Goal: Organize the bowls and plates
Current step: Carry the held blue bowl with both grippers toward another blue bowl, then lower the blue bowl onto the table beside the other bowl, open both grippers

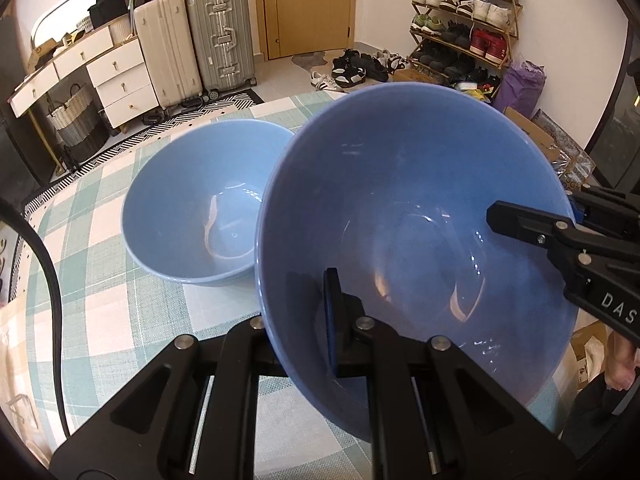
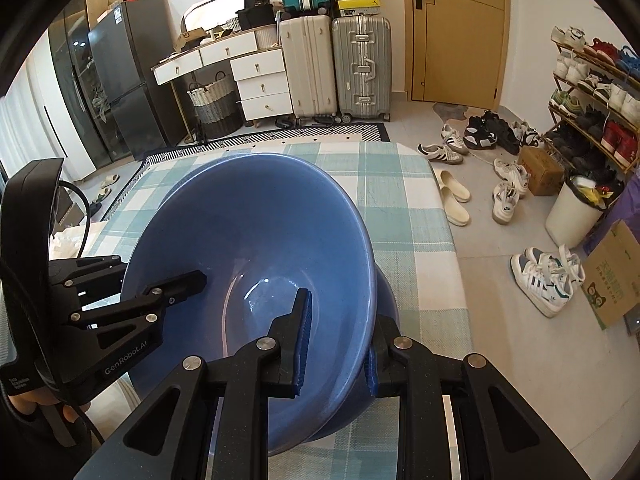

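Bowls – held bowl (image 1: 420, 208) empty, second bowl (image 1: 192, 208) empty

Both grippers are matte black plastic with silver round pins at the joints. The left gripper (image 1: 304, 312) has blue ribbed pads, as does the right gripper (image 2: 338, 344). At nine o'clock in the right view, white lettering reads "GenRobot.AI", beside a black cable (image 2: 82, 216).
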`<state>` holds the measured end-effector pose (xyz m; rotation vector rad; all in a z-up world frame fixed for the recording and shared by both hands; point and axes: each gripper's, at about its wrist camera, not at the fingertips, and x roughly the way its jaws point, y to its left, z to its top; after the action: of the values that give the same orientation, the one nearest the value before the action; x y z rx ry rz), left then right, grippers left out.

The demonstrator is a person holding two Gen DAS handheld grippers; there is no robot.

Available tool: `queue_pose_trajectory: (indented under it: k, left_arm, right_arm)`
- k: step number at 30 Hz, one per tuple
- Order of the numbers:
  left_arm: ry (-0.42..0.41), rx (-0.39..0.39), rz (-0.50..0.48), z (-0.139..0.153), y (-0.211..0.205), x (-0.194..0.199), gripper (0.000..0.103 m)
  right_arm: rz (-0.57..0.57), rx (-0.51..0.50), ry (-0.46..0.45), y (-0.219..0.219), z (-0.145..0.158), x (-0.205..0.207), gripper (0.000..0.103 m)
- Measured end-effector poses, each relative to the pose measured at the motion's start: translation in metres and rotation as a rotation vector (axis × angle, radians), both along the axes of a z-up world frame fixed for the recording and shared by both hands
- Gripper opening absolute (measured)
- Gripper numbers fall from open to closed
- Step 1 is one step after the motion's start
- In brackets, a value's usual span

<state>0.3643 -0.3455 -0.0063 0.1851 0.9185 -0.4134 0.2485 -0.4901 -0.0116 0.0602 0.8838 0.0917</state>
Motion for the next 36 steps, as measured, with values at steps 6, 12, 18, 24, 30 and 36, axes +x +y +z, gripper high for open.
queue_pose_trajectory:
  k: [6, 12, 18, 24, 30, 36]
  left_arm:
    - [0.002, 0.006, 0.004, -0.006, 0.000, 0.001, 0.007]
    - [-0.008, 0.027, 0.006, -0.011, -0.006, 0.000, 0.007]
    - [-0.012, 0.034, 0.010, -0.016, -0.007, 0.000, 0.007]
    - [-0.015, 0.048, 0.027, -0.019, -0.008, -0.004, 0.007]
    - [-0.009, 0.039, 0.038, -0.021, -0.005, -0.005, 0.008]
    - [0.019, 0.025, 0.036, -0.024, -0.001, 0.001, 0.010]
  right_arm:
    - [0.005, 0.002, 0.010, 0.000, -0.006, 0.002, 0.022]
    - [-0.004, -0.014, 0.014, 0.000, -0.009, 0.004, 0.022]
    - [-0.010, -0.026, 0.022, 0.001, -0.016, 0.005, 0.022]
    - [-0.007, -0.020, 0.032, 0.001, -0.021, 0.001, 0.022]
    - [-0.016, -0.010, 0.034, -0.003, -0.024, 0.000, 0.022]
    - [-0.019, -0.009, 0.033, -0.005, -0.025, 0.001, 0.022]
